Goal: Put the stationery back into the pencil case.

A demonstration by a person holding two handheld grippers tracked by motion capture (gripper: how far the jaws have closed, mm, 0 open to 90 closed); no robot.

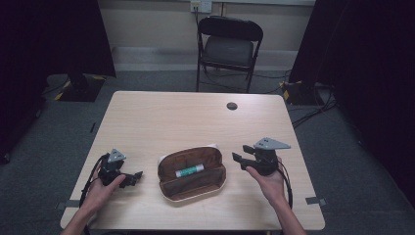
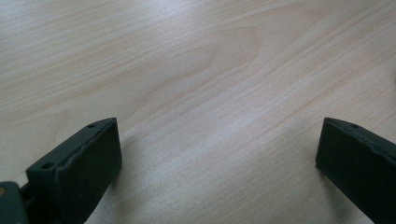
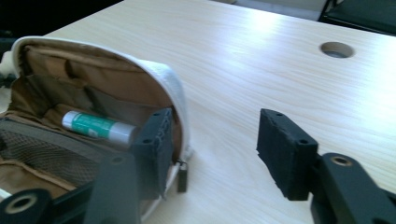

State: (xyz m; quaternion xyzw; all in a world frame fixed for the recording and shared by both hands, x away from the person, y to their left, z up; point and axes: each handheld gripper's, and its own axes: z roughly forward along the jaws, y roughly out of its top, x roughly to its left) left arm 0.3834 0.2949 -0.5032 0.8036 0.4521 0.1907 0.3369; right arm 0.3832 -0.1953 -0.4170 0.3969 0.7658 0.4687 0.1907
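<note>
Brown fabric lines the open pouch point(image 1: 192, 175), a white-shelled zip case lying spread in two halves on the near middle of the wooden table point(image 1: 161, 115). Inside the pouch, on its far half, a green-and-white tube point(image 1: 190, 170) lies on its side; in the right gripper view the tube point(image 3: 99, 127) rests against the tan lining, with a mesh pocket on the half nearer the camera.

The right gripper point(image 1: 243, 154) is held just to the right of the pouch, apart from it, its jaws pointing toward the pouch's right end. Its jaws stand partly apart with nothing between them; in the right gripper view the left jaw is close in front of the pouch's white rim point(image 3: 173, 86) and zip pull, and the right jaw is over bare wood.

The left gripper point(image 1: 134, 177) is to the left of the pouch, near it but not touching, low over the table. Its jaws are spread wide with plain wood between them.

Beyond the pouch, near the table's far edge, a round cable hole point(image 1: 232, 105) is set into the top. Past that stands a black folding chair point(image 1: 228, 49).
</note>
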